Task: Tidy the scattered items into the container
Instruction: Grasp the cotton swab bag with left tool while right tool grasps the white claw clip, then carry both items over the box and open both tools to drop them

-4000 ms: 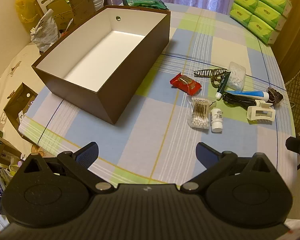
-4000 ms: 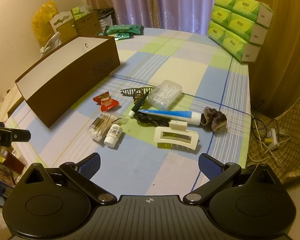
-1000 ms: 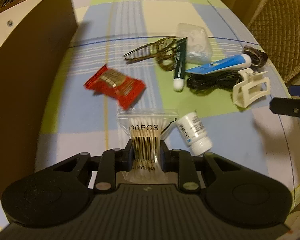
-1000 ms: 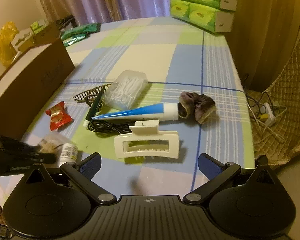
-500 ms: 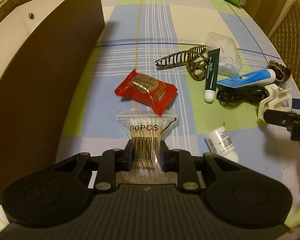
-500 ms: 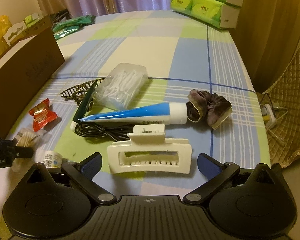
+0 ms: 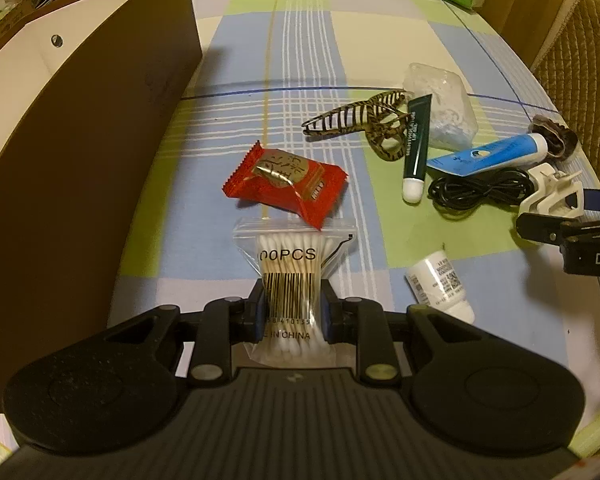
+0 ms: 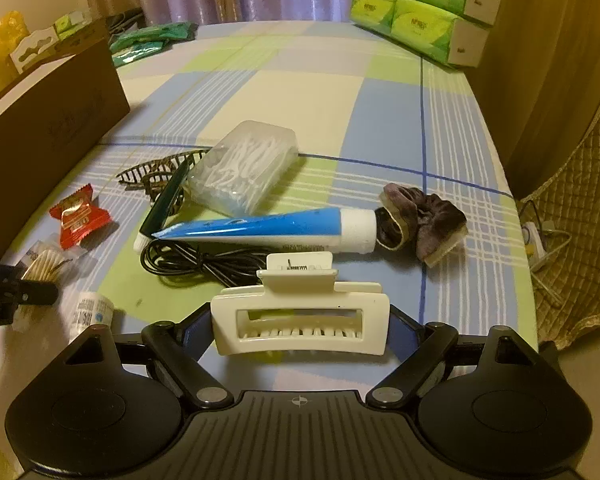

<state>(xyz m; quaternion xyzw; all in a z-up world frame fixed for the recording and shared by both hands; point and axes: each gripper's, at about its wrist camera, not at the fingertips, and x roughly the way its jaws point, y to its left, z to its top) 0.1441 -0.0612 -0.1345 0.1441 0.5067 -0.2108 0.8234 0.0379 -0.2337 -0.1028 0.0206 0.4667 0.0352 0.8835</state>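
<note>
White plastic now sits between our right tongs (image 8: 300, 332): the big hair claw clip (image 8: 302, 316) has a finger at each end, where half a second ago the fingers were wide apart and it lay just in front of them. They look closed in on it, but we cannot tell if it has left the surface (image 8: 384, 120) yet. Our left tongs (image 7: 293, 312) stay squeezed on the bag of cotton swabs (image 7: 290, 276), as they were a second ago, and the brown box (image 7: 100, 168) has come close on our left. So we think two things are ready to go in at once. The red snack packet (image 7: 286, 182), the small white bottle (image 7: 440, 284), the blue tube (image 8: 268, 226), the black cable (image 8: 204, 260), the dark green tube (image 7: 415, 148), the striped hair clip (image 7: 364, 122), the clear floss pick case (image 8: 244, 172) and the purple scrunchie (image 8: 424, 220) all wait on the surface.
</note>
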